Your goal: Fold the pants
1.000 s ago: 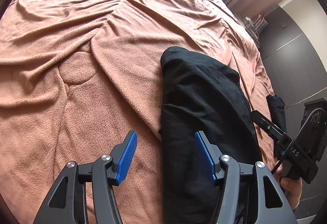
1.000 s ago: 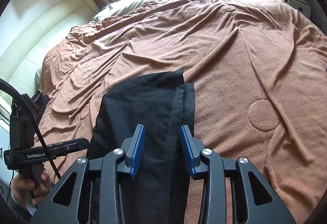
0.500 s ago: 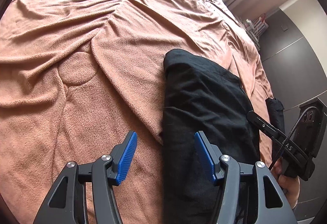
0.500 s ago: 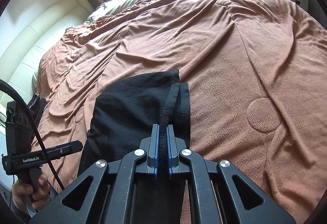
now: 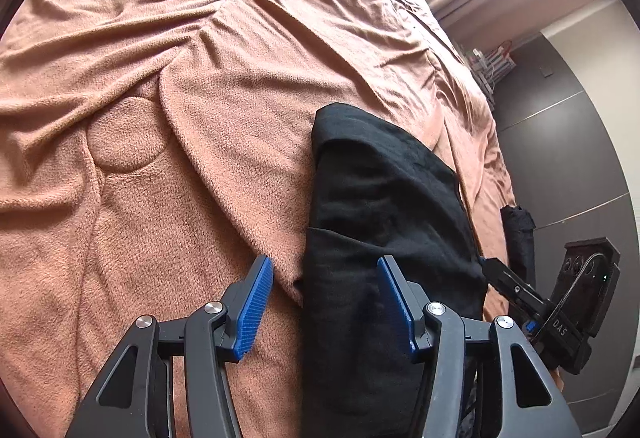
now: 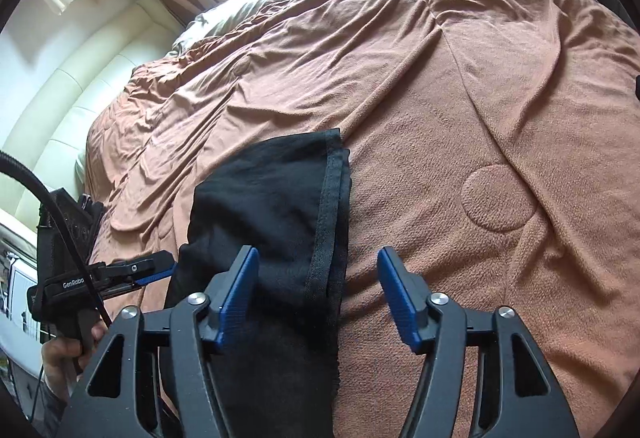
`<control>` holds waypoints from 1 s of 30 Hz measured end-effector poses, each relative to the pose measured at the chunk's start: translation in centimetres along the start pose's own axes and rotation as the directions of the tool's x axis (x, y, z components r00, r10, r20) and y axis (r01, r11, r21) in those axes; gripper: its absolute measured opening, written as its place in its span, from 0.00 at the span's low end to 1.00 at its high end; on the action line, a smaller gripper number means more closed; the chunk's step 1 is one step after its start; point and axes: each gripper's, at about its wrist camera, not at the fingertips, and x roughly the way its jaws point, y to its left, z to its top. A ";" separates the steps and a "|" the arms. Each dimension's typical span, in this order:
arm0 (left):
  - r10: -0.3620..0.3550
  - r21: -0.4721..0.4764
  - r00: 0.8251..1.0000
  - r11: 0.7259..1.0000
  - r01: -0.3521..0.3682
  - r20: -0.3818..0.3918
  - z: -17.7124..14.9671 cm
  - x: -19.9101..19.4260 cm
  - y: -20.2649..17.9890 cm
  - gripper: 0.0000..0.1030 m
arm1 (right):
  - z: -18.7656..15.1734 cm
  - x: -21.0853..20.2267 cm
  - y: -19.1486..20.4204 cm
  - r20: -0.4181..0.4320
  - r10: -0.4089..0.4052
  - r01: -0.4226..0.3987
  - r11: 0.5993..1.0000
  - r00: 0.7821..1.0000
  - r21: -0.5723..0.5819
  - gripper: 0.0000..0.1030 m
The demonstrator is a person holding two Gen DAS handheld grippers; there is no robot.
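Here, both hand-held grippers released over folded black pants [image 5: 384, 206]; left [image 5: 325, 304], right [image 6: 318, 296]; "GenRobo" label

Plain black pants [image 5: 384, 198] lie on a terracotta-brown blanket [image 5: 200, 118] stitched with circles. Each black hand-held gripper [image 6: 318, 298] has blue ribbed pads [image 6: 400, 302].

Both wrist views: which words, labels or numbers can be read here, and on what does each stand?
"GenRobo", cut off by the cable: on the side of the left gripper, seen from the right wrist view.
"DAS", upside down, probably partial: on the body of the right gripper, seen from the left wrist view.
Black pants: no readable label.
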 end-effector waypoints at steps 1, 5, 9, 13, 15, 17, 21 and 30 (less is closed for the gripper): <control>-0.006 -0.005 1.000 1.000 0.006 0.000 0.1 0.1 0.1 0.55 | 0.0 0.1 -0.3 -0.006 0.015 -0.015 1.000 1.000 0.006 0.60; -0.030 -0.026 1.000 0.999 0.030 -0.009 0.8 0.9 0.4 0.55 | -0.2 1.4 -2.1 -0.059 0.100 -0.096 0.993 0.993 0.066 0.60; -0.062 -0.058 0.998 0.997 0.060 -0.030 1.3 2.1 0.8 0.55 | -0.3 3.5 -3.6 -0.129 0.170 -0.155 0.981 0.977 0.118 0.60; -0.078 -0.082 0.996 0.994 0.074 -0.039 1.9 2.9 1.0 0.55 | 0.2 4.7 -4.0 -0.141 0.230 -0.214 0.969 0.963 0.122 0.60; -0.083 -0.084 0.996 0.993 0.080 -0.033 2.2 3.0 1.0 0.55 | 0.7 5.6 -4.0 -0.155 0.239 -0.223 0.968 0.959 0.113 0.60; -0.089 -0.079 0.996 0.993 0.087 -0.029 2.5 3.1 1.1 0.55 | 1.1 6.3 -3.8 -0.164 0.247 -0.232 0.967 0.955 0.106 0.60; -0.109 -0.084 0.994 0.991 0.107 -0.027 2.7 3.3 1.3 0.55 | 1.7 7.0 -4.0 -0.176 0.267 -0.252 0.962 0.948 0.104 0.60; -0.160 -0.098 0.985 0.983 0.154 -0.060 1.6 3.4 1.4 0.26 | 1.2 5.9 -3.4 -0.136 0.282 -0.272 0.958 0.950 0.087 0.21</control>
